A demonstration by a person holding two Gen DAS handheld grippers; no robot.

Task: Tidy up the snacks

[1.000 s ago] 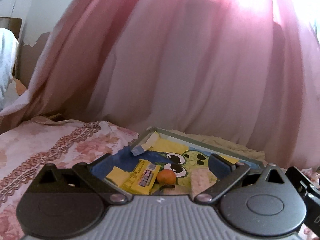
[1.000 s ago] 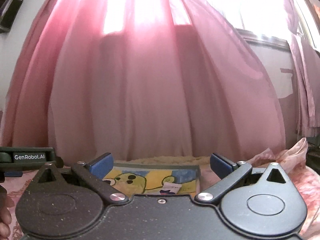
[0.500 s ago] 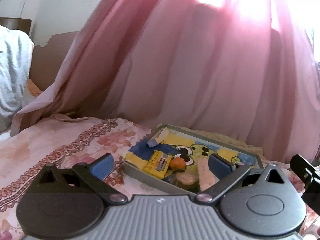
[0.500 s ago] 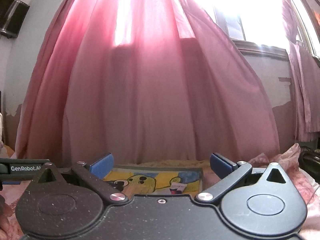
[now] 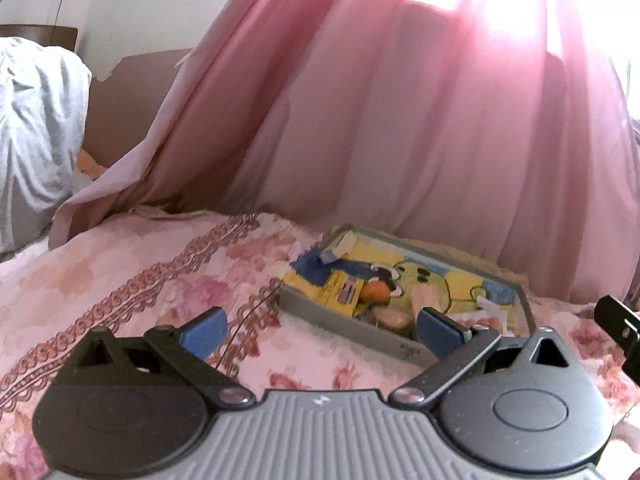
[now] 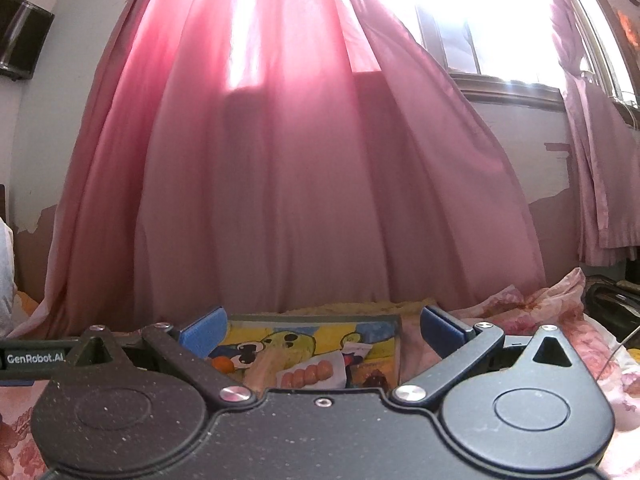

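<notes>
Both tongs, left tongs (image 5: pixel 318 330) and right tongs (image 6: pixel 320 330), gape empty; yellow packet (image 5: pixel 341 294) looks light, crinkly: pinch its edge.

My left camera looks low across the bedspread (image 5: pixel 132 280) from the tray's (image 5: pixel 360 334) near left, my right one faces it squarely and nearer, both sharing the tray and the far curtain (image 6: pixel 304 180).

The curtain (image 5: pixel 400 120) is thin, smooth cloth. The bedsheet (image 5: pixel 140 280) is matt floral cloth. On it, the tray (image 5: pixel 360 332) looks like matt plastic.
</notes>
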